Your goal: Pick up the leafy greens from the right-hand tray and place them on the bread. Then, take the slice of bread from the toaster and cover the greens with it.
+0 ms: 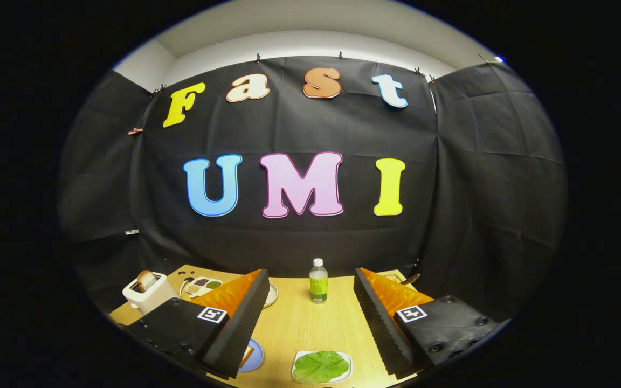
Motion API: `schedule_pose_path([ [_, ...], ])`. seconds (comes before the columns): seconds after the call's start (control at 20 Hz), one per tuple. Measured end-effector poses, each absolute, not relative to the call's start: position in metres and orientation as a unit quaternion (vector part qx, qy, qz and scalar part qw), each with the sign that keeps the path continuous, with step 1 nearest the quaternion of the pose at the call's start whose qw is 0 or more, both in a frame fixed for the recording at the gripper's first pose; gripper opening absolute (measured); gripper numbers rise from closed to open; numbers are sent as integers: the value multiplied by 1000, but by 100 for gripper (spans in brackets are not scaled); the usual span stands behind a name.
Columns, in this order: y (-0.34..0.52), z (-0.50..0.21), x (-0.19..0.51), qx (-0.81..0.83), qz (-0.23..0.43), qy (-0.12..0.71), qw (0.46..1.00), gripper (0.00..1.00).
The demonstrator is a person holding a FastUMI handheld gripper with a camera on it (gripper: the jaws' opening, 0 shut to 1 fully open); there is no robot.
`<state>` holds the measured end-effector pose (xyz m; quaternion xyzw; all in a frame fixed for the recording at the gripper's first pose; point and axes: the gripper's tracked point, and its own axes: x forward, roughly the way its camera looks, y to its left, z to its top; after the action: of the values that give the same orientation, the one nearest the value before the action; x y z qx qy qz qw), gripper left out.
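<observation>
Tongs [310,323] spread wide, gripping nothing. Leafy greens [321,366] on a white tray [349,360] low between the fingers; bread slice [146,280] upright in toaster [149,295], lower left. Bottle [318,281] standing on the surface [299,323] beyond the fingers.

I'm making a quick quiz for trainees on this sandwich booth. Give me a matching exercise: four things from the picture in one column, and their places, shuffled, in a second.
Things:
1. leafy greens
2. bottle
3. toaster
4. gripper

Places:
A. standing upright on the table, beyond the fingers
B. open, fingers wide apart, holding nothing
C. on a white tray between the fingers, near their base
D. off to the left of the fingers, with a bread slice sticking out of the top

Pairs: 1-C, 2-A, 3-D, 4-B
</observation>
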<state>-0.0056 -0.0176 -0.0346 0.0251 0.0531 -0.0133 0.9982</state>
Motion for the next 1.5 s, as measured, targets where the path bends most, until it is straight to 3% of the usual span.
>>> schedule_pose_path([
  [0.65, -24, -150, 0, 39, -4, 168, 985, 98],
  [1.5, -35, -363, -7, 60, -25, 356, 932, 99],
])
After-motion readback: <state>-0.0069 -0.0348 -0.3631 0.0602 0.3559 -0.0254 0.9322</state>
